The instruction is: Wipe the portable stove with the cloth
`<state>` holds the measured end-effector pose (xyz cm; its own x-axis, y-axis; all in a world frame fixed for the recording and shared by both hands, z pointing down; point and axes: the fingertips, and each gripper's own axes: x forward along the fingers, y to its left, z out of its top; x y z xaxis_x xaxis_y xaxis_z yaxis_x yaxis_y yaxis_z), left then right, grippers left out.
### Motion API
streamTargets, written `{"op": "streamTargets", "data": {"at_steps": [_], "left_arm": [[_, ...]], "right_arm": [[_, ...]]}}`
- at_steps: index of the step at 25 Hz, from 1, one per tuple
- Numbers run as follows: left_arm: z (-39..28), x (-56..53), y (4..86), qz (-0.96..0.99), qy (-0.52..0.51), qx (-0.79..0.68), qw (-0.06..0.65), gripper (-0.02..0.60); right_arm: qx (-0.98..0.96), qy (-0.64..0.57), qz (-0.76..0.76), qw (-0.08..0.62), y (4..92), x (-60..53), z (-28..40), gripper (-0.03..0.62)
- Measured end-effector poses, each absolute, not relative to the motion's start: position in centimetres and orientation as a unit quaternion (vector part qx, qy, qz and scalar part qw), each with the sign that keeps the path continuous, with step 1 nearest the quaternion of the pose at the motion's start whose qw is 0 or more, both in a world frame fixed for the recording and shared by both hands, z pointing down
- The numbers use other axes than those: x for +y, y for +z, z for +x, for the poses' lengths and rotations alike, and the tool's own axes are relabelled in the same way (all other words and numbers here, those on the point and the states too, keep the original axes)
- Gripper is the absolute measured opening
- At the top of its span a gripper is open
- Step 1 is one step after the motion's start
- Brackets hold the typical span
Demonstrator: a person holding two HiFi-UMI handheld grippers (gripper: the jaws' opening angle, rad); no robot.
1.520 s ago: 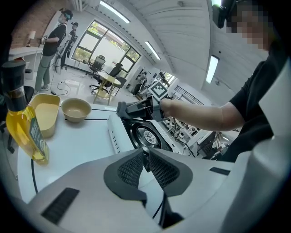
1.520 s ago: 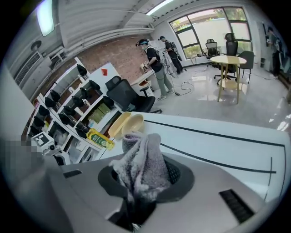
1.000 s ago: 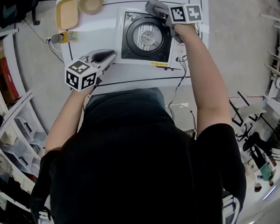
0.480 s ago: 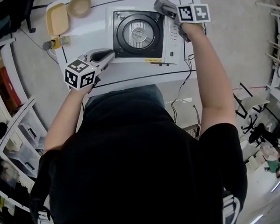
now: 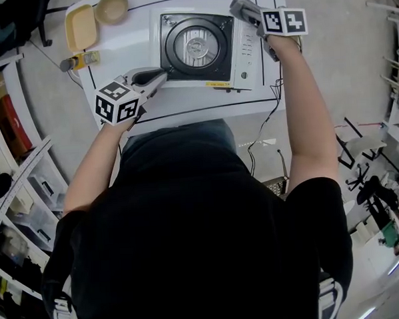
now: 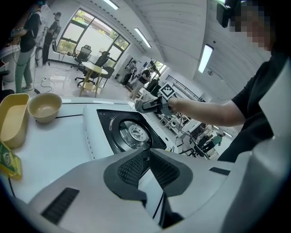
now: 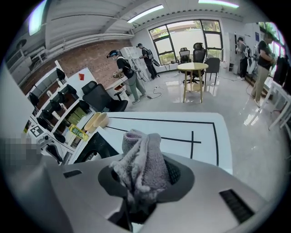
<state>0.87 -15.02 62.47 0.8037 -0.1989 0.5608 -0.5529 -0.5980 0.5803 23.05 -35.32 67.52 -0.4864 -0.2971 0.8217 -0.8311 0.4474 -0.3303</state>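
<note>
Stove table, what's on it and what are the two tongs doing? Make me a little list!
stove: white, with a black burner top, in the middle of the table
left tongs: shut, empty, at the stove's near left corner
right tongs: shut on the grey cloth, at the stove's far right corner
cloth touching stove: cannot tell
also on table: bowl and yellow tray, far left

Items were counted on one table [image 5: 135,47]: one portable stove [image 5: 200,50], one cloth [image 7: 141,166], one bowl [image 5: 111,8], one yellow tray [image 5: 80,27], one yellow packet [image 5: 84,59]. Two grippers were logged: left gripper [image 5: 158,76], right gripper [image 5: 242,9].
</note>
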Motion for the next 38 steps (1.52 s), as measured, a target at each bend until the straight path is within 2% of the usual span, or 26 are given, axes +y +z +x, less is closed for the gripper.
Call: {"op": "streamTargets", "data": {"at_steps": [5, 11, 19, 38], "left_arm": [[1.3, -14.4, 62.3, 0.865, 0.228, -0.215, 0.392, 0.060], [1.6, -14.0, 62.4, 0.864, 0.230, -0.212, 0.394, 0.060], [1.2, -13.5, 62.6, 0.865, 0.231, -0.212, 0.392, 0.060], [0.0, -11.9, 63.1, 0.867, 0.254, -0.195, 0.382, 0.060]], "right_arm": [[-0.766, 0.276, 0.409, 0.413, 66.5, -36.3, 25.6, 0.115], [-0.738, 0.082, 0.392, 0.542, 67.0, -35.6, 26.6, 0.114], [-0.735, -0.038, 0.335, 0.588, 66.8, -31.5, 24.5, 0.114], [-0.735, 0.020, 0.311, 0.602, 67.3, -18.2, 23.0, 0.114]]}}
